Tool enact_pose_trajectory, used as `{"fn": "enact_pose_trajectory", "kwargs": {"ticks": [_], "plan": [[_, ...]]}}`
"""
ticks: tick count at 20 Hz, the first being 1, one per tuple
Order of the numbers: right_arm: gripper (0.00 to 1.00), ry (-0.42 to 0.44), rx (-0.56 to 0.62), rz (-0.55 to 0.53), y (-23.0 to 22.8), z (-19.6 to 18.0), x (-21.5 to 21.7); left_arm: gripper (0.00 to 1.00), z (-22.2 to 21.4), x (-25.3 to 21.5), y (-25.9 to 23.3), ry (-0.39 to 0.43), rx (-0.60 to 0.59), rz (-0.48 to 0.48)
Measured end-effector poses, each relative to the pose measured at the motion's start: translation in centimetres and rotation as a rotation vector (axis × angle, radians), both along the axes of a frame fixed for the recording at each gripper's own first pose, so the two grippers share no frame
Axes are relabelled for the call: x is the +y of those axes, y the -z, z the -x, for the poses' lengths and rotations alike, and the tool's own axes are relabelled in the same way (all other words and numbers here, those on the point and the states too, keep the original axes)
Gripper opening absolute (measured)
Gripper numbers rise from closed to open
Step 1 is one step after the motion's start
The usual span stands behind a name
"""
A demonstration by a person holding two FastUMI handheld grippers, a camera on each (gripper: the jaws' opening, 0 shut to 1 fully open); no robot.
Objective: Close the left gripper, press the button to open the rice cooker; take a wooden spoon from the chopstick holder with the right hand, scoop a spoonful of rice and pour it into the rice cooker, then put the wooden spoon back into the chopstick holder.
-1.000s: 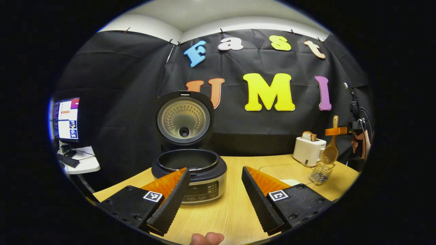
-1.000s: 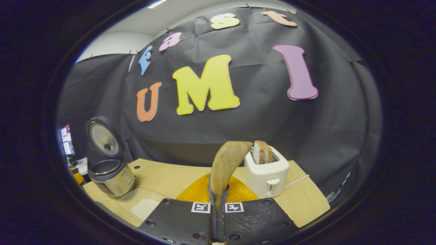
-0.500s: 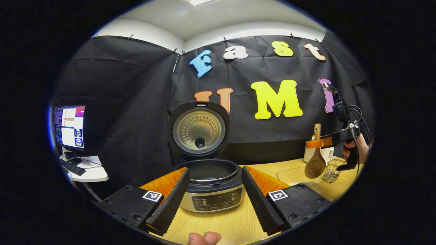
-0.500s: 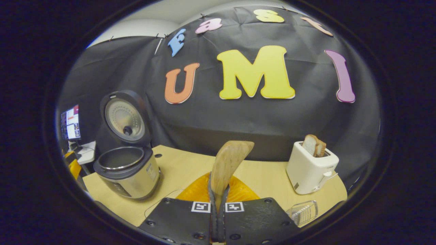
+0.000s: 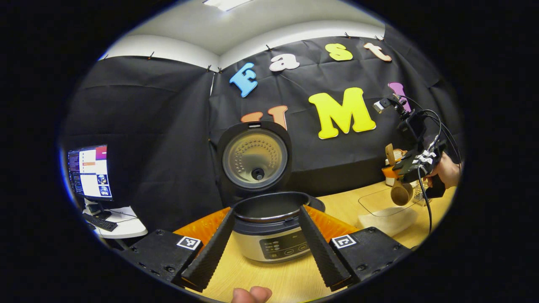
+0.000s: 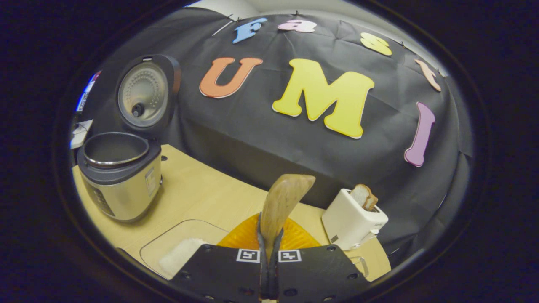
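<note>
**Left gripper view: cooker open, spoon over the rice**

I see the table (image 5: 290, 280), then the rice cooker (image 5: 269, 235) on it, lid up, framed by my left gripper (image 5: 263, 244) with fingers spread. Right of it sits the clear rice container (image 5: 389, 210). My right gripper (image 6: 268, 269) pinches the wooden spoon (image 6: 282, 206); its bowl hangs above that container.
</note>
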State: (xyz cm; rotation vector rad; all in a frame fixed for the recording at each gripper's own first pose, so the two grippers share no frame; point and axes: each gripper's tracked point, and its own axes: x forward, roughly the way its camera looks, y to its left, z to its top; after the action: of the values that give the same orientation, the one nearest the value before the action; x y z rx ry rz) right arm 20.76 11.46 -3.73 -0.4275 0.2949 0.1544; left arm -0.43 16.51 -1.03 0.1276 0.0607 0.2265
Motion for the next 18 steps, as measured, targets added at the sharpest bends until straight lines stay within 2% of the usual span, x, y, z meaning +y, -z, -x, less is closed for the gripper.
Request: {"fn": "enact_pose_trajectory", "kwargs": {"ticks": [5, 9, 13, 15, 18], "plan": [[0.01, 0.007, 0.090, 0.106, 1.7, -1.6, 0.6, 0.97, 1.2, 3.9, -0.8, -0.080, -0.038, -0.004], [0.01, -0.006, 0.156, 0.158, 3.3, -1.7, 1.5, 0.97, 1.7, 5.3, -0.6, -0.112, -0.030, 0.012], [0.01, -0.022, 0.257, 0.160, 4.9, -1.7, 2.4, 0.96, 2.0, 5.8, -0.8, -0.117, -0.039, 0.023], [0.01, -0.023, 0.271, 0.156, 4.9, -1.9, 3.0, 0.97, 2.2, 6.1, -1.1, -0.127, -0.042, 0.018], [0.01, -0.025, 0.303, 0.061, 5.1, -1.2, 4.7, 0.97, 2.6, 7.0, -1.1, -0.143, -0.042, 0.018]]}}
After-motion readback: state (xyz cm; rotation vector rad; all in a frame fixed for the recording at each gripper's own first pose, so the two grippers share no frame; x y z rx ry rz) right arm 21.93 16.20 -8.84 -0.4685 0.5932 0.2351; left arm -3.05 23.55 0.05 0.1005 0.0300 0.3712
